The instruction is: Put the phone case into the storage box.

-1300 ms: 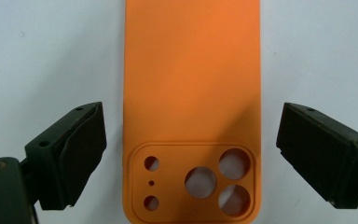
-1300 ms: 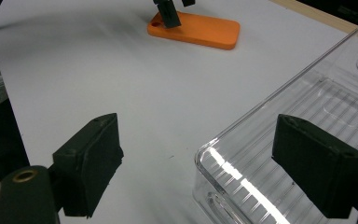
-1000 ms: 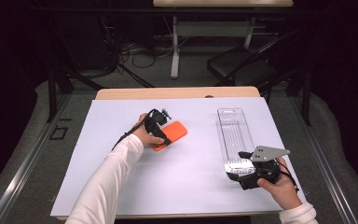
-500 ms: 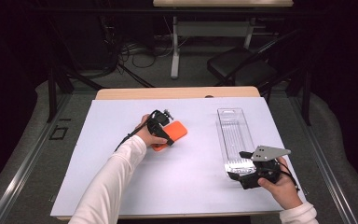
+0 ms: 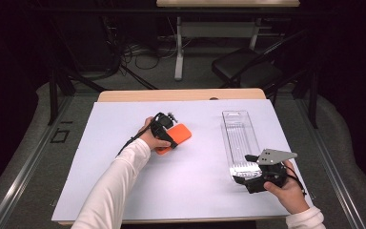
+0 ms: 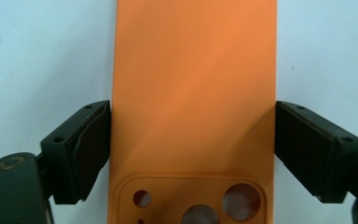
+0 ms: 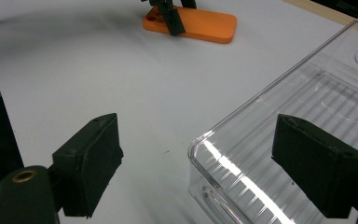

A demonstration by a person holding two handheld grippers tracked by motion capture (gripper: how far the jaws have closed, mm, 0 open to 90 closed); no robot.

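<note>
- Far left of the high view, a white sleeve reaches in over the white sheet that covers the bench, the hand wrapped around the left tool.
- The left tool sits low over the orange phone case, which lies flat on the sheet, left of centre.
- Left gripper view: the case runs straight up between the two black jaws, camera cut-outs at the near end. The jaws stand one on each long edge, the left pad right against the case, the right one at its edge; whether they press I cannot tell.
- So the left tool is set about as wide as the case, bracketing it by its sides.
- Moving right: bare sheet in the middle, then the clear plastic tray, long and ribbed, lying lengthwise on the right half of the bench, well apart from the orange case.
- Far right, the right tool is held low at the tray's near end, grey plate on top.
- Right gripper view: its jaws stand wide, holding nothing. The tray's near corner lies between them, nearer the right jaw, with white sheet by the left one.
- Up top in that view, the orange case lies across the bench with the left tool at it.
</note>
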